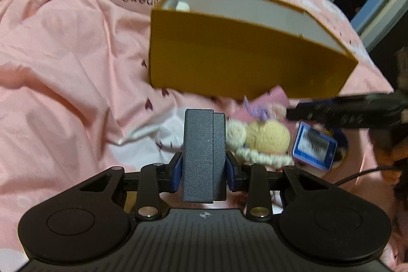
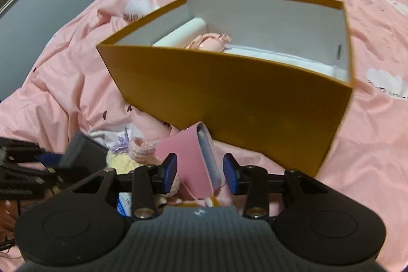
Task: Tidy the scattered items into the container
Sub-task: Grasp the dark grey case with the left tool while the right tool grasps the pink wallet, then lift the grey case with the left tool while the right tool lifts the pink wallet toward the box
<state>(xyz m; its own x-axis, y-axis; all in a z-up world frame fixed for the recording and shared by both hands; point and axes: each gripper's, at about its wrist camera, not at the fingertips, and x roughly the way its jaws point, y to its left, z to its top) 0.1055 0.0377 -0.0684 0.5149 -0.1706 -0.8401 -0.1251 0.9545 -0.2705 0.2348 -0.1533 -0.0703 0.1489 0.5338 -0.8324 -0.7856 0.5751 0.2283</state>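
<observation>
Clamped in the left tongs [image 1: 204, 167], a grey case [image 1: 202, 154] heads for the yellow box [image 1: 229, 63], while the right tongs [image 2: 200, 173] straddle a pink case [image 2: 188, 165], apart.

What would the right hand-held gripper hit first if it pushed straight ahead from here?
Probably the pink case lying between its open fingers; beyond it stands the near wall of the orange box. Depth is hard to judge.

1. Lighting is soft indoor stuff, even and fairly dim, with no glare.
2. Heavy fisheye bend and dark corners in both views.
3. The orange box [image 1: 244, 63] edges smear with motion blur.
4. The yarn toys [image 1: 260, 139] look soft and fuzzy.
</observation>
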